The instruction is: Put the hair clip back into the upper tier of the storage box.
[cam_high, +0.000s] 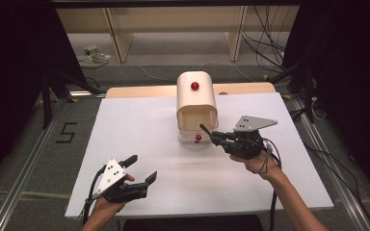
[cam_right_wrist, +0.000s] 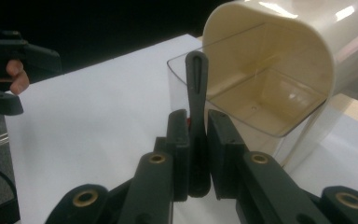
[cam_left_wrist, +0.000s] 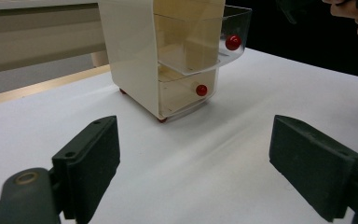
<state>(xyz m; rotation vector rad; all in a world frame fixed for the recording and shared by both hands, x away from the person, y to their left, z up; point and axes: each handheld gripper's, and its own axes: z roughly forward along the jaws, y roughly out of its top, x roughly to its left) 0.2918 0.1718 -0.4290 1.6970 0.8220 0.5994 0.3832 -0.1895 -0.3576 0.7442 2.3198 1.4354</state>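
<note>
At the centre of the high view, toward the back of the white bench (cam_high: 139, 125), stands a small cream cabinet (cam_high: 197, 98) with two clear drawers, each with a red knob. The upper drawer (cam_left_wrist: 200, 42) is pulled out toward the person, its open top empty as far as can be seen; the lower drawer (cam_left_wrist: 186, 95) sits closed beneath it.

Right of centre, the right gripper (cam_high: 211, 135) points left at the cabinet's front. In the right gripper view its fingers (cam_right_wrist: 179, 149) are pinched nearly together around a slim black stick-like tool (cam_right_wrist: 197, 116), which stands upright between them, its rounded tip level with the near rim of the open drawer. The tool seems held by its lower end so that the free end can go over the drawer's rim and into it; whether it touches the rim cannot be told.

At the lower left of the high view, the left gripper (cam_high: 142, 168) rests low over bare bench, well apart from the cabinet. Its fingers (cam_left_wrist: 91, 163) are spread wide with nothing between them, likely waiting clear of the work, aimed at the cabinet so it could steady it if needed.
</note>
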